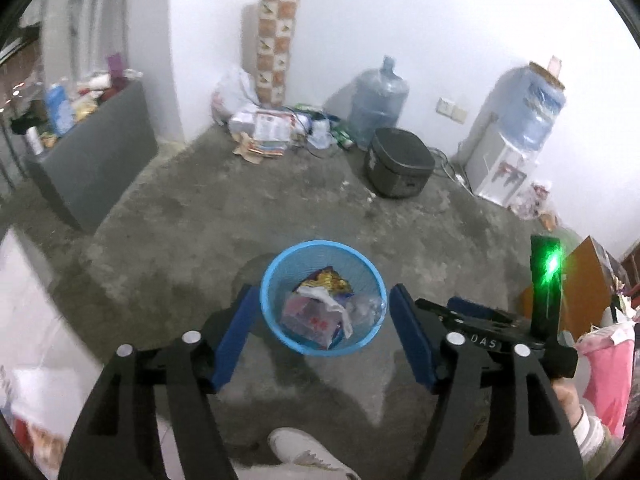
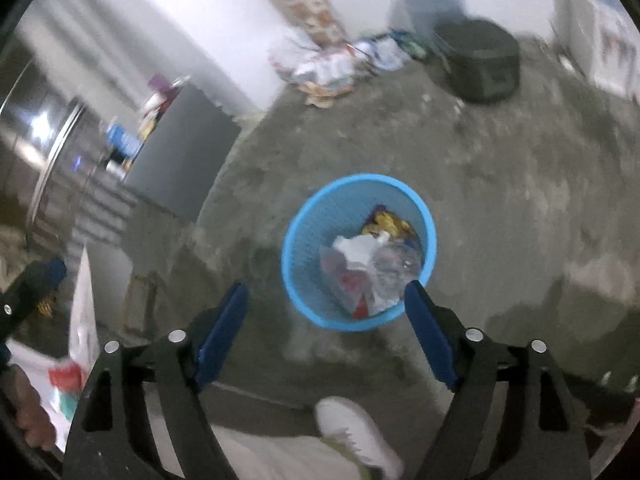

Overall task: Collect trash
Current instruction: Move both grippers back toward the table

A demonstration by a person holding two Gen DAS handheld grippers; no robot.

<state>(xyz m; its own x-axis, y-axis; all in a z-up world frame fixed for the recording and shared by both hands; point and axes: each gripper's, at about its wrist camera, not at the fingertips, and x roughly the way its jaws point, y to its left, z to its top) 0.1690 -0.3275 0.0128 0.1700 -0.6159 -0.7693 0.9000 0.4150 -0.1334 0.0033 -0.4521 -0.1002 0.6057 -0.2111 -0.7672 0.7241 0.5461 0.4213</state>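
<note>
Left wrist view: left tongs (image 1: 323,334) spread wide, nothing between the flat blue pads (image 1: 234,340). Round blue mesh basket (image 1: 323,298) sits on rough, mottled concrete floor (image 1: 224,216) just ahead, framed between the tips; inside, crumpled wrappers and clear plastic trash (image 1: 320,312). Right tongs show at right edge.

Right wrist view, blurred: right tongs (image 2: 326,326) also wide, empty. Basket (image 2: 358,252) ahead, nearer the right-hand pad. Only here: a white shoe (image 2: 356,436) fully below, steps far left.

bare concrete floor (image 1: 248,216) rings the blue basket (image 1: 276,276); black box (image 1: 400,164) and grey cabinet (image 1: 96,168) stand well apart.
</note>
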